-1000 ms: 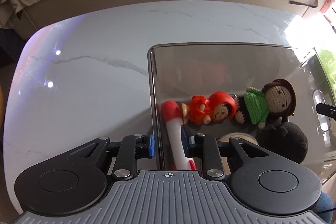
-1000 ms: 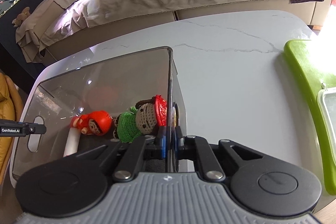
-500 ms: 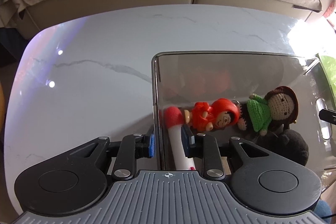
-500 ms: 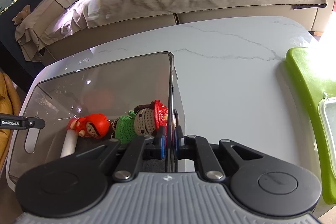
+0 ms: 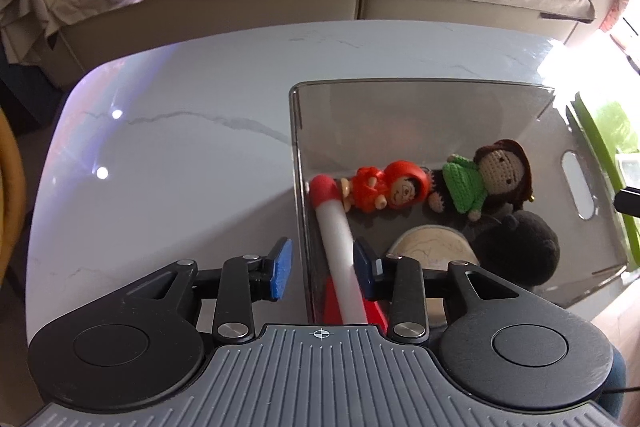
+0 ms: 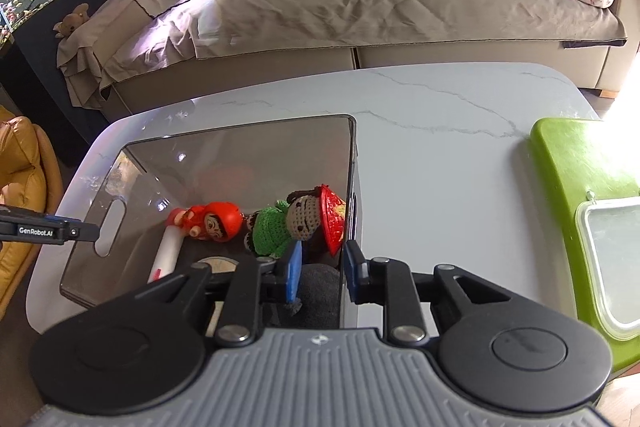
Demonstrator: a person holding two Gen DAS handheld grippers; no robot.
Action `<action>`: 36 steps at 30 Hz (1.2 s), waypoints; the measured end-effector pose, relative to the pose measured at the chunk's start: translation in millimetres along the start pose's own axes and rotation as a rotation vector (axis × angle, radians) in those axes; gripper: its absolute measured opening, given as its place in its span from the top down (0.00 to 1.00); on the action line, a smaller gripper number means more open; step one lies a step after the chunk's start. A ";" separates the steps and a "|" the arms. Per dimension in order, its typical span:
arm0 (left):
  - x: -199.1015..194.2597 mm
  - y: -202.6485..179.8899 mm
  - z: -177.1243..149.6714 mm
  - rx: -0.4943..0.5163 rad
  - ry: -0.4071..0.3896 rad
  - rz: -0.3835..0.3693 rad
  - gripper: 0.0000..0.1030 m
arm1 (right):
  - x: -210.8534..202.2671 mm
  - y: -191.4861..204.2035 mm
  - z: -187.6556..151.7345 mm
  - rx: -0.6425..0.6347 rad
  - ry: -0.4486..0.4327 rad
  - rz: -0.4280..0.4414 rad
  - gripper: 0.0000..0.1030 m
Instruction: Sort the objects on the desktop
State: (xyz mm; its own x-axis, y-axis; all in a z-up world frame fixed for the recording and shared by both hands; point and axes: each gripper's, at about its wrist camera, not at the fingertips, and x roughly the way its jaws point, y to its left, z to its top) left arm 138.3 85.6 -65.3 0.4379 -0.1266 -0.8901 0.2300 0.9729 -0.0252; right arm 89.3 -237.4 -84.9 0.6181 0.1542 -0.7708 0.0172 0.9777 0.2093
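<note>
Here the smoky clear box is set on the white table, with a red doll and a green doll inside. The left gripper and right gripper are opening; each wall is no longer pinched.

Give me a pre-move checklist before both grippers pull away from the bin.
1. Left gripper off the bin wall: ok, opening, wall between the fingers.
2. Right gripper off its wall: ok, opening.
3. Bin resting on the marble table: ok.
4. Red-hooded doll, crochet doll, red-tipped white stick inside: ok.
5. Green tray apart from the bin: ok.
</note>
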 end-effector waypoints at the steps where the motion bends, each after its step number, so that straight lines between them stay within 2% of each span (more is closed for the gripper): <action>1: -5.5 -0.8 -3.1 0.000 -0.009 -0.020 0.63 | 0.2 0.2 -0.6 -0.001 0.001 -0.010 0.75; 5: -23.7 -0.7 -13.9 -0.016 -0.051 -0.114 0.63 | 6.6 -1.2 -3.3 0.009 0.025 -0.052 0.75; 10: -28.0 4.5 -17.5 -0.089 -0.060 -0.394 0.63 | 13.8 4.0 -0.7 0.015 0.057 -0.075 0.74; 12: -26.4 0.4 -18.3 -0.093 -0.074 -0.466 0.62 | 16.1 10.5 1.3 -0.007 0.060 -0.099 0.74; 14: -23.8 -6.9 -19.7 -0.085 -0.085 -0.505 0.57 | 17.9 16.7 1.0 -0.030 0.063 -0.122 0.73; 18: -16.4 -21.0 -21.8 -0.049 -0.084 -0.495 0.56 | 19.4 23.1 -4.2 -0.061 0.067 -0.161 0.66; 20: -13.0 -21.5 -22.9 -0.047 -0.077 -0.485 0.56 | 20.5 24.4 -6.3 -0.070 0.072 -0.174 0.57; 22: -10.9 -17.4 -24.8 -0.054 -0.073 -0.474 0.56 | 23.2 23.4 -8.5 -0.061 0.080 -0.175 0.54; 24: -9.0 -12.5 -26.0 -0.063 -0.069 -0.465 0.53 | 27.3 21.4 -10.8 -0.043 0.091 -0.169 0.56; 27: -9.6 -4.3 -29.5 -0.076 -0.067 -0.463 0.49 | 38.1 20.7 -12.1 -0.024 0.117 -0.165 0.67; 28: -10.1 -1.6 -30.5 -0.079 -0.066 -0.462 0.48 | 41.6 21.1 -12.3 -0.023 0.123 -0.168 0.80; 29: -10.4 0.9 -31.1 -0.082 -0.066 -0.461 0.48 | 44.7 21.9 -12.4 -0.025 0.125 -0.179 0.87; 31: -10.6 5.9 -32.0 -0.089 -0.064 -0.458 0.48 | 48.5 23.1 -12.2 -0.023 0.119 -0.205 0.92; 36: -5.1 12.9 -30.1 -0.119 -0.044 -0.450 0.47 | 50.6 14.6 -7.3 0.074 0.122 -0.169 0.92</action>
State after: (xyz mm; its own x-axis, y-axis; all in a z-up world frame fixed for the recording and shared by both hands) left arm 112.8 104.6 -74.8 0.3544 -0.5471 -0.7584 0.3053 0.8342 -0.4592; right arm 115.1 -214.3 -125.2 0.5021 0.0091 -0.8648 0.1733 0.9786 0.1110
